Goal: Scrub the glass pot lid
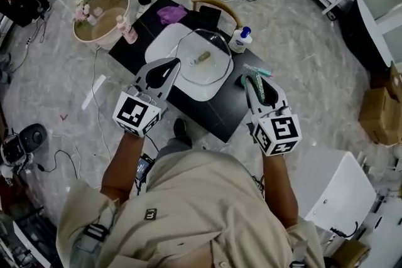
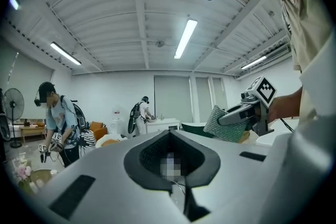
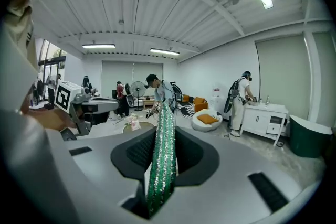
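Two grippers flank the glass lid on its white tray: left gripper clenched empty, right gripper pinching a green sponge.

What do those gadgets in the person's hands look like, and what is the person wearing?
Both the left gripper and right gripper are light grey two-jaw tools with black ribbed pads and a white cube of black square markers. The person wears a beige short-sleeved shirt.
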A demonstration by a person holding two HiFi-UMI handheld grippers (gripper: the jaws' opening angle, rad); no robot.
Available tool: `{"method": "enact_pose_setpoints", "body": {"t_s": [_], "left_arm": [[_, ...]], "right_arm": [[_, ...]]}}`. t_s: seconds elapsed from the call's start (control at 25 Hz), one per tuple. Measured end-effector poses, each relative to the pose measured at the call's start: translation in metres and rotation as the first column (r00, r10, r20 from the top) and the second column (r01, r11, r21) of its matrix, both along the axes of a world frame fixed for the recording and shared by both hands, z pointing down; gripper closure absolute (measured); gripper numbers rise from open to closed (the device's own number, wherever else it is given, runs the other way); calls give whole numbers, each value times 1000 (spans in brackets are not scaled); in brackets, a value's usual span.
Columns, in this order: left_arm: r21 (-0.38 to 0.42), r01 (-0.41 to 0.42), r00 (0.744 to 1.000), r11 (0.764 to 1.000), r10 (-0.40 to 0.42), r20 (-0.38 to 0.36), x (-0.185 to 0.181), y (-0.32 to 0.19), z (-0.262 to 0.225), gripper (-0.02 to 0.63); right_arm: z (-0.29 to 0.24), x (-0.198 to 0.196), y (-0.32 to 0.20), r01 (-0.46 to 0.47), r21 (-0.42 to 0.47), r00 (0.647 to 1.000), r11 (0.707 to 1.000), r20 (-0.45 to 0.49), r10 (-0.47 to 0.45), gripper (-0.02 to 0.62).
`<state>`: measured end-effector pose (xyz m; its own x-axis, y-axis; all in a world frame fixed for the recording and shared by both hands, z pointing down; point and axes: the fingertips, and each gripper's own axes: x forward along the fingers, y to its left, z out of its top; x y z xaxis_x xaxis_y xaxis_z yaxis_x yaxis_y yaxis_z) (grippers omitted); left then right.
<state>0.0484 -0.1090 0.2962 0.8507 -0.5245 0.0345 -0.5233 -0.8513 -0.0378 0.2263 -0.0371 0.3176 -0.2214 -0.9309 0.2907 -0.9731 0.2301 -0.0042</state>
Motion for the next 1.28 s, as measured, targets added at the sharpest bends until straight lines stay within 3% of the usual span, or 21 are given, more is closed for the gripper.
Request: {"method": "enact_pose_setpoints", "body": {"t_s": [0.28,0.4,0.8,1.04,1.28], "left_arm": [[-67,-93,996,993,93,-2,-7,-97,23,592],[-96,-107,994,990,106,-7,-10,-121,40,592],[-209,-29,998,978,40,47,-36,-143,95,592],[-162,-7,993,987,26,118,-49,-154,89,592],[-178,34,995,983,-17,96,-57,-164,104,592]], "right_arm": [[20,-4,-68,-112,-73,992,991,-64,107,506],[42,-10,-95,-113,-112,990,987,-91,103,506],[104,-21,-166,-42,-193,998,980,-54,32,506],[146,-26,-188,3,-259,996,966,-89,-27,506],[203,-1,-211,-61,-303,992,951,-127,24,506]]}}
